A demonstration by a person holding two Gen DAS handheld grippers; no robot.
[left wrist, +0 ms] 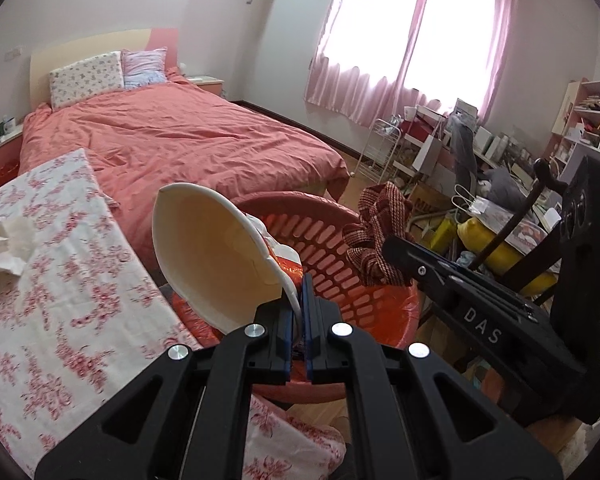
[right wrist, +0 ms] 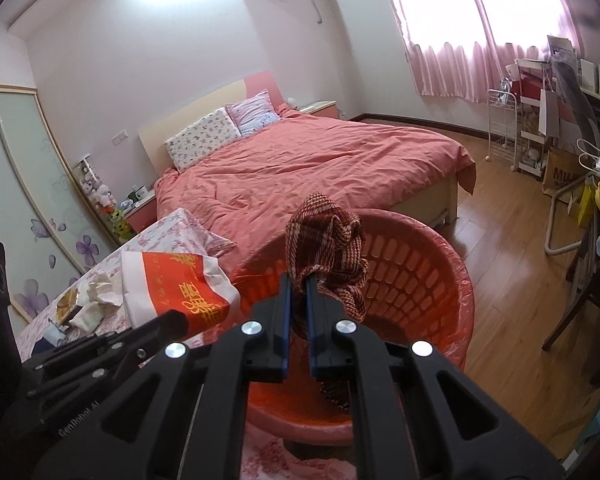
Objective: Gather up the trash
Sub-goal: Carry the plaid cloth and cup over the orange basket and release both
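My left gripper [left wrist: 298, 280] is shut on the rim of a white paper bowl [left wrist: 204, 248], which hangs tilted with its open side toward me over a red slotted basket [left wrist: 328, 240] lined with a red bag. From the right, my right gripper [left wrist: 394, 250] reaches in with a red-brown striped cloth [left wrist: 374, 232]. In the right wrist view that gripper [right wrist: 298, 280] is shut on the striped cloth [right wrist: 328, 240] above the basket [right wrist: 420, 272]. The bowl [right wrist: 176, 284], printed red on its outside, sits at the left in the left gripper [right wrist: 180, 322].
A table with a floral cloth [left wrist: 60, 280] stands left of the basket, carrying crumpled tissue [left wrist: 4, 248] and paper scraps [right wrist: 96, 300]. Behind is a bed with a salmon cover [left wrist: 180, 132]. Cluttered desk and shelves [left wrist: 500, 152] fill the right, with wood floor [right wrist: 500, 280] between.
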